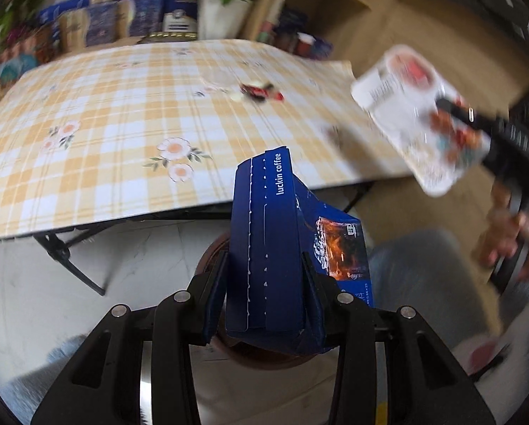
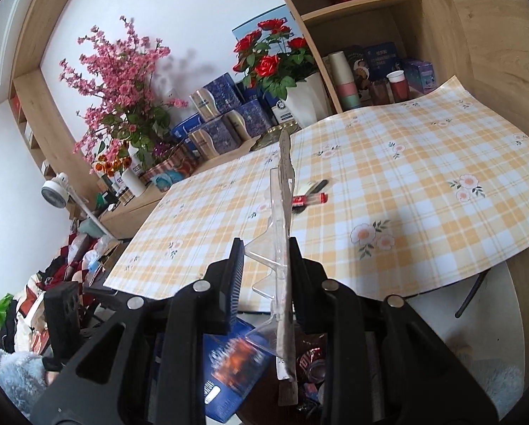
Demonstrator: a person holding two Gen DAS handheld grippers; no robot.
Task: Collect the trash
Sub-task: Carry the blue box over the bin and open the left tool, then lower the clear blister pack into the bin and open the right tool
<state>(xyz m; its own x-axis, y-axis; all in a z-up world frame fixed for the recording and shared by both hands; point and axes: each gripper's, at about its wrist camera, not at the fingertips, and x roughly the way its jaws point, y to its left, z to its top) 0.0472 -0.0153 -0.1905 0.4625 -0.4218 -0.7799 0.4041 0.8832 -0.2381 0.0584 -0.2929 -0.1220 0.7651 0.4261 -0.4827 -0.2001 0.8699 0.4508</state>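
A blue coffee box is pinched by the left gripper over the brown bin, seemingly for dropping. A clear blister pack is clamped edgewise in the right gripper; wrappers are left on the table.

I am standing in what is looking like a lived-in home room, a dining corner. A folding table under a yellow plaid tablecloth with printed flowers is filling the middle. At eleven o'clock a spray of pink blossoms is leaning against the white wall, and at twelve red roses are sitting in a white pot. Blue gift boxes are piling up between them. At one o'clock wooden shelves are holding paper cups, and at nine o'clock clothes and bags are heaping on the floor
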